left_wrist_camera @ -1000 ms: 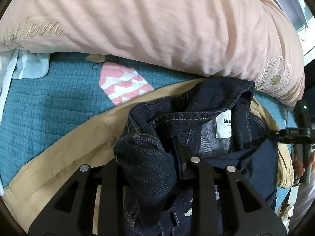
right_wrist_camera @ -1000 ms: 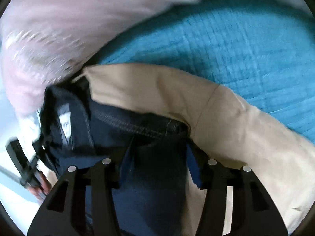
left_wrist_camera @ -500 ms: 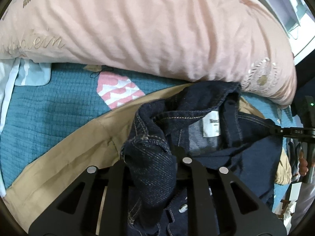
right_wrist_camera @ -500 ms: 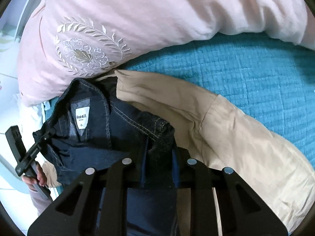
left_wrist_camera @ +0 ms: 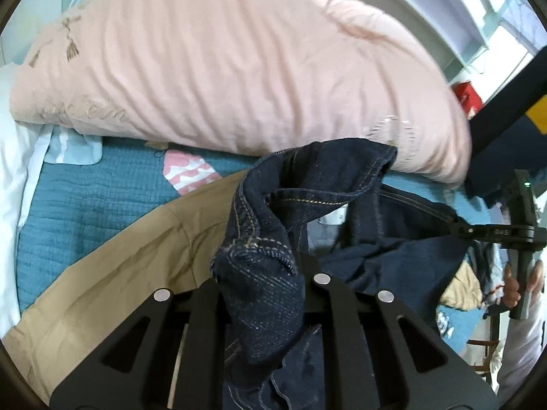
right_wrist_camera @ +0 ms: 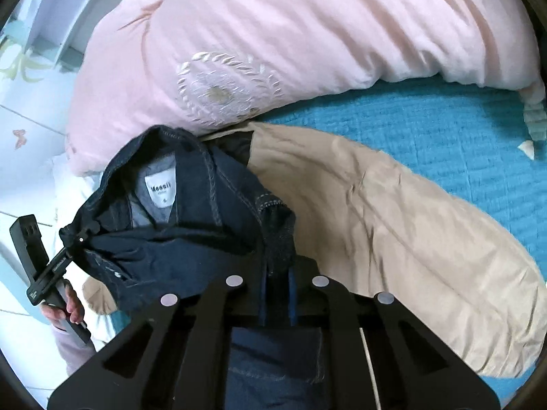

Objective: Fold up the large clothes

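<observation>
A dark denim jacket (left_wrist_camera: 342,171) hangs bunched between my two grippers, above a tan garment (left_wrist_camera: 119,266) spread on the bed. My left gripper (left_wrist_camera: 263,273) is shut on a thick fold of its seamed edge. The right wrist view also shows that gripper (right_wrist_camera: 73,239) pinching the denim jacket (right_wrist_camera: 205,225) at the left. My right gripper (right_wrist_camera: 277,273) is closing tight, its pads pressing a narrow denim fold. Its tip (left_wrist_camera: 461,229) shows at the right of the left wrist view. The jacket's white neck label (right_wrist_camera: 163,191) faces up.
A teal quilt (right_wrist_camera: 444,130) covers the bed under the tan garment (right_wrist_camera: 393,239). A big pink duvet (left_wrist_camera: 239,68) is heaped along the far side. A person's hand (left_wrist_camera: 512,287) grips the right tool's handle. White bedding (left_wrist_camera: 13,171) lies at the left edge.
Both grippers have risen, and the denim jacket has lifted off the tan garment with them. The right jaws went from wide apart to pinched on a narrow fold.
</observation>
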A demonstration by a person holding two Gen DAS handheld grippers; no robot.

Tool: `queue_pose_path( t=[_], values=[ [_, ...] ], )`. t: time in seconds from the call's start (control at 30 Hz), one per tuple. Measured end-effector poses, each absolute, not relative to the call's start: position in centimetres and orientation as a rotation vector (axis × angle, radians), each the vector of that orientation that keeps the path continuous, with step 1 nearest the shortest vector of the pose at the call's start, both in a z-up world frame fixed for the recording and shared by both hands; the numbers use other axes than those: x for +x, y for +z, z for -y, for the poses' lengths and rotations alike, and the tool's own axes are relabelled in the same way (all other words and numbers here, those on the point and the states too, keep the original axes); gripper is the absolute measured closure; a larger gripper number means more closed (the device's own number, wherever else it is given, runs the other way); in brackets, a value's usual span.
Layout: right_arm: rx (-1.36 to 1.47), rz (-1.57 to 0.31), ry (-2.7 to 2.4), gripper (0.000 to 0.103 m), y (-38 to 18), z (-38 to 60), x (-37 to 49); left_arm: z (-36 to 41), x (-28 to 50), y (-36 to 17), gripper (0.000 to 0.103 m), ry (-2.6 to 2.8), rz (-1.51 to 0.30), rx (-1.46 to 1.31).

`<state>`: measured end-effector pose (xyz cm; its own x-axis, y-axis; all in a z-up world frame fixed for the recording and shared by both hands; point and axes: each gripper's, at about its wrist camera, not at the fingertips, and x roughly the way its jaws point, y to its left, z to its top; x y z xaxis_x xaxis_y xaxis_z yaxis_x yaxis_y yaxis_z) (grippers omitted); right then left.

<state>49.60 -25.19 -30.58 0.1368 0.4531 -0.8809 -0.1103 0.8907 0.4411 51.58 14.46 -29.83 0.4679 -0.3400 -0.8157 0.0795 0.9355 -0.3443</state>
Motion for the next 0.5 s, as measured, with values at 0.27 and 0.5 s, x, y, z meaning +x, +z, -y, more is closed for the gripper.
queue_pose_path(
  t=[0.27, 0.5],
  values=[
    [0.299, -1.342, 0.404, 0.096, -29.0, 24.8, 46.8, -14.7, 49.0, -28.9, 0.093, -0.266, -1.049, -0.309],
    [0.286, -1.316, 0.411, 0.096, -26.4, 24.7, 42.5, -15.1, 45.4, -26.7, 0.094, -0.267, -1.03, -0.322]
  ],
)
